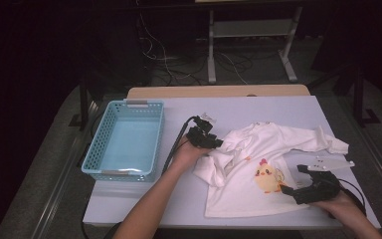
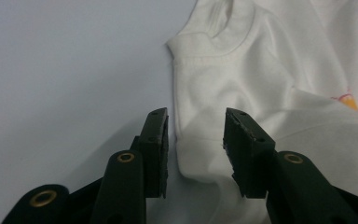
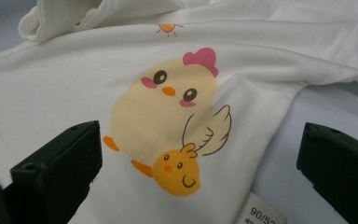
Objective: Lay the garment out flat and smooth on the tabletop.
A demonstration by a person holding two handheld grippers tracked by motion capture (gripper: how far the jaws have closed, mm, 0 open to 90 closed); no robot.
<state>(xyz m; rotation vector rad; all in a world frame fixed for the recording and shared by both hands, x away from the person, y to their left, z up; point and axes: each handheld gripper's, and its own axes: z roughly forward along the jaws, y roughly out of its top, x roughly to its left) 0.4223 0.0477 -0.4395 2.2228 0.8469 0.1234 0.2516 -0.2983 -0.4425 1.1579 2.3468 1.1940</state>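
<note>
From the high view I see the white shirt [image 1: 248, 169] spread on the desk [image 1: 288, 107], hem toward me, collar toward the far edge, sleeves out sideways. The blue basket [image 1: 104, 149] at left holds nothing. In the left gripper view, my left tool [image 2: 196, 140] stands partly apart around a shirt fold, pads not pressing. In the right gripper view, my right tool [image 3: 200, 154] is wide apart over the chick print [image 3: 168, 116]; the size label [image 3: 263, 212] is cut off.
</note>
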